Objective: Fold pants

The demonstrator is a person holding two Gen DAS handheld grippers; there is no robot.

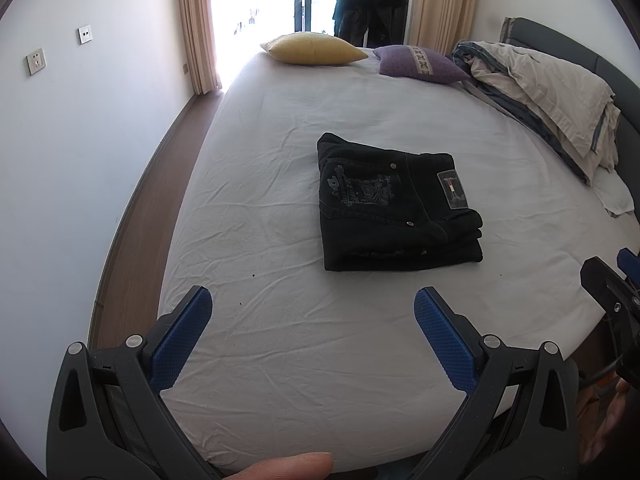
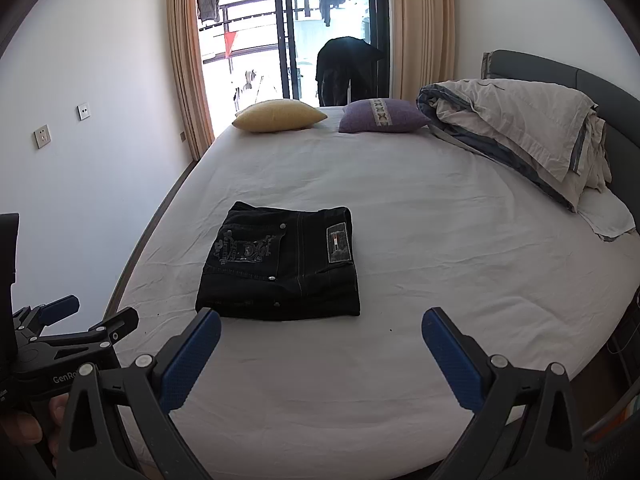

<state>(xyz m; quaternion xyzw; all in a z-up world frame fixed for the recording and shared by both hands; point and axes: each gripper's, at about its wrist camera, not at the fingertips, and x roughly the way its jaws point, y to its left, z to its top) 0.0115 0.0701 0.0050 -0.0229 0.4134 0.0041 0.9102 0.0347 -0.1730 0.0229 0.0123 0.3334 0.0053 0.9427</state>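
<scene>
At the bottom edge of the left wrist view a fingertip (image 1: 294,465) is seen, and just above it the left claw (image 1: 312,300) is held released, its blue pads spread wide with nothing between them. The right claw (image 2: 321,322) is likewise spread wide and empty, poised over the near part of the bed (image 2: 460,240). Neither claw is touching the cloth.

The pants (image 1: 394,204) are found lying on the white sheet toward the middle of the bed, already gathered into a compact, several-layered rectangle, with the back pocket and its embroidered design facing up and a small label patch beside it. In the right wrist view the pants (image 2: 280,266) lie just beyond the left pad of that claw.

The folding is judged to be essentially complete. If any step remains, it is a final tidying: the layered edges at the near side, where the stack looks slightly uneven, would be squared by light pressing rather than by a pinch, so that the layers are not dragged apart. Any approach is best made low and from the near edge, both claws being kept level.

A yellow pillow (image 2: 280,116), a purple pillow (image 2: 384,116) and a heaped duvet (image 2: 520,128) are left at the far side, well apart from the pants.
</scene>
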